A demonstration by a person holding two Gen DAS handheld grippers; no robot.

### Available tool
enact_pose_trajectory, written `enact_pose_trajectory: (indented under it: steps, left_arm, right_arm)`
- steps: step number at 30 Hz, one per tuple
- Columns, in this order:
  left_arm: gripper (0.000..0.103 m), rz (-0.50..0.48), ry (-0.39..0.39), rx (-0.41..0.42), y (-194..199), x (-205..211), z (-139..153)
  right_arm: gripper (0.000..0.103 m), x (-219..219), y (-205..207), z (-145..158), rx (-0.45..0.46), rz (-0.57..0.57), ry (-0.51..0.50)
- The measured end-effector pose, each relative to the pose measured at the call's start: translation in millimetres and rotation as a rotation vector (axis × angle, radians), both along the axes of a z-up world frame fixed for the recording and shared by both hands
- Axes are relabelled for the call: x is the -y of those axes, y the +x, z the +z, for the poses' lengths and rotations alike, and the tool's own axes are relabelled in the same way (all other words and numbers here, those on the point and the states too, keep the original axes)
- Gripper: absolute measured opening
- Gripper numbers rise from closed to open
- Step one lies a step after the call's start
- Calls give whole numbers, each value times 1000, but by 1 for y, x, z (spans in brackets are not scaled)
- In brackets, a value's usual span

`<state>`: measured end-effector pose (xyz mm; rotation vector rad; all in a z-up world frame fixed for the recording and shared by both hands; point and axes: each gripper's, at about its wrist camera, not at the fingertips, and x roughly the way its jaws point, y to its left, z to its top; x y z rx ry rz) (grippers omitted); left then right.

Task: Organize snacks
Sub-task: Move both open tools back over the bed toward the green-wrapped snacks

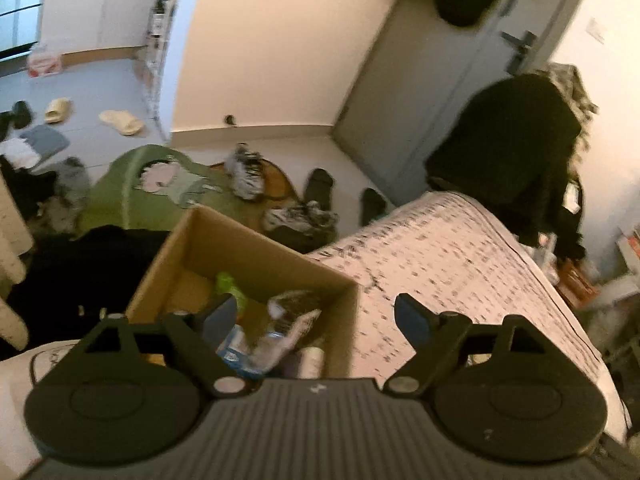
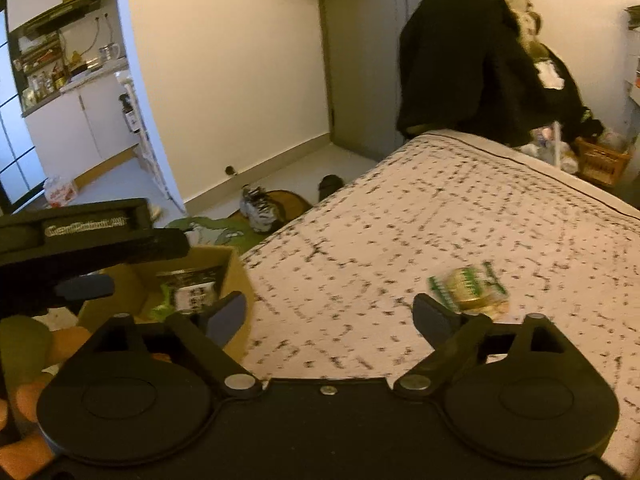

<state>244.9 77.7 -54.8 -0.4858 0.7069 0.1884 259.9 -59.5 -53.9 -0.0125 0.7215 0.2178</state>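
My left claw (image 1: 318, 316) hung wide open and empty above the cardboard box (image 1: 256, 252), its 2 blue-padded fingers (image 1: 218, 316) spread apart over the box's near right part. Inside the box lay several snacks: a green packet (image 1: 230, 286) toward the far side, a clear crinkled wrapper with blue print (image 1: 256, 344) nearer me, and a dark-printed packet (image 1: 294, 300) to its right. The box stood against the left edge of the bed (image 1: 460, 264), whose pale cover carried small dark marks.

My right claw (image 2: 330, 314) was also wide open, holding nothing, poised over the bed cover (image 2: 400, 220). A green-and-white snack packet (image 2: 470, 288) lay on the bed just beyond my right finger (image 2: 436, 320), blurred, so I could not read its print. From the right wrist view the left claw (image 2: 80, 286) showed at the left, over the box (image 2: 236, 280), where a dark labelled packet (image 2: 192, 288) lay inside.
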Motion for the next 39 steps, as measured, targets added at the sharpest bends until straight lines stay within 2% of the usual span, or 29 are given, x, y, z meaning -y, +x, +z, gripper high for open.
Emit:
enact_pose_trajectory:
  steps: [2, 8, 10, 12, 17, 20, 24, 27, 30, 33, 39]
  left_arm:
    - [90, -17, 5, 16, -2, 6, 2]
    - [92, -66, 6, 20, 1, 23, -3]
    - [93, -96, 0, 14, 3, 30, -5]
    - [98, -129, -7, 13, 5, 38, -7]
    - [101, -183, 37, 22, 3, 57, -9]
    - [103, -204, 19, 22, 8, 63, -11]
    - [103, -221, 69, 37, 13, 75, -11]
    - [103, -252, 62, 20, 19, 85, -15]
    - [103, -265, 59, 9, 24, 97, -16]
    - [103, -271, 103, 30, 26, 110, -11]
    - [102, -314, 105, 19, 46, 128, -7]
  right_arm:
    - [95, 11, 1, -1, 1, -13, -17]
    - [96, 42, 6, -10, -25, -82, -67]
    - [100, 51, 7, -9, -23, -88, -74]
    - [103, 56, 7, -8, -11, -93, -84]
    - [103, 78, 9, -9, -9, -117, -124]
    - [103, 95, 12, -11, -20, -143, -133]
    - [103, 117, 17, -11, -32, -196, -94]
    - [103, 128, 21, -12, -35, -229, -68]
    - [103, 136, 26, -14, -37, -231, -59]
    - [103, 144, 33, -17, -46, -239, -52]
    - [102, 158, 46, -28, -97, -234, 11]
